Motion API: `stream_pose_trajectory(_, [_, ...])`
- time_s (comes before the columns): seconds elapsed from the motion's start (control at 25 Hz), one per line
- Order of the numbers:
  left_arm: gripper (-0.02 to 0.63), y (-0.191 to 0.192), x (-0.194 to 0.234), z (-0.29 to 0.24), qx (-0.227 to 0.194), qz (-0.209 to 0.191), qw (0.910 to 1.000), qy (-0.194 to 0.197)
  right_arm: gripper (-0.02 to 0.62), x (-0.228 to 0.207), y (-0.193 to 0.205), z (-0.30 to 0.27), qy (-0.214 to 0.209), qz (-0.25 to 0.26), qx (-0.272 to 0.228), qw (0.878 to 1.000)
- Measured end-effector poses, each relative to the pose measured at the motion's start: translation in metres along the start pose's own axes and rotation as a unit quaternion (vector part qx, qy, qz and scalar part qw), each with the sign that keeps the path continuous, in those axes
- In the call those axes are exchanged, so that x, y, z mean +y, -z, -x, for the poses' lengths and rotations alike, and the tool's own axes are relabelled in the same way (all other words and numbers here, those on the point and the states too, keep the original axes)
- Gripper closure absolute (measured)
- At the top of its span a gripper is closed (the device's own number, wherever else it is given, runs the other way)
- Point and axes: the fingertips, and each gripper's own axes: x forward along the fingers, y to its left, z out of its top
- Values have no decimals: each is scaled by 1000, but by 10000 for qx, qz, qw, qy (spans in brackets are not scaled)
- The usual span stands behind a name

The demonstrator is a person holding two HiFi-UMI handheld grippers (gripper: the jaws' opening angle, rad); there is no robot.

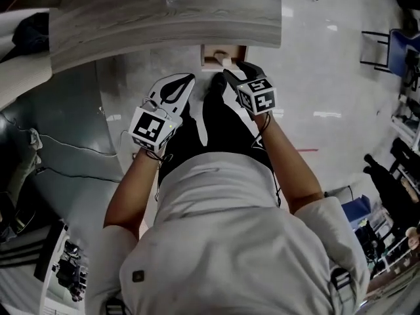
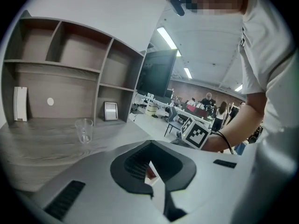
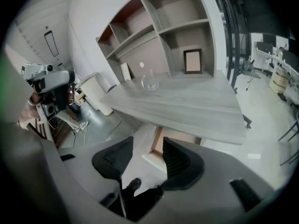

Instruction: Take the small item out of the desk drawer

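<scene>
- The left hand-held gripper [image 2: 148, 164] is clamping shut on the small item [image 2: 150, 172], red and white, near the surface [image 2: 42, 143].
- The right hand-held gripper [image 3: 145, 148] is hanging open and empty, facing the open drawer [image 3: 157, 158].

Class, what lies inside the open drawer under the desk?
The drawer shows its wooden inside and a small pale thing near the front, too small to name. The desk covers the rest, so anything further back cannot be seen.
</scene>
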Motion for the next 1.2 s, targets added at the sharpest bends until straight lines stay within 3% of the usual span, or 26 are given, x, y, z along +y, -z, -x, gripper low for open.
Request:
stream_pose_trajectory(0.36, [591,71,22,-58,594,180,9981,43,374,-44,53,-83,26,-362,684,9970])
stream_pose_trajectory(0.6, [591,95,30,-86,794,254,9964,135,374,-59,81,-125,45,-477,1076,9930])
stream_pose_trajectory(1.0, [591,125,39,-99,901,439,9950,2,374,-67,113,-166,221,-396,1688,9846])
stream_pose_trajectory(1.2, [591,135,45,-105,907,552,9943,-78,382,-83,109,-181,534,-109,1690,9841])
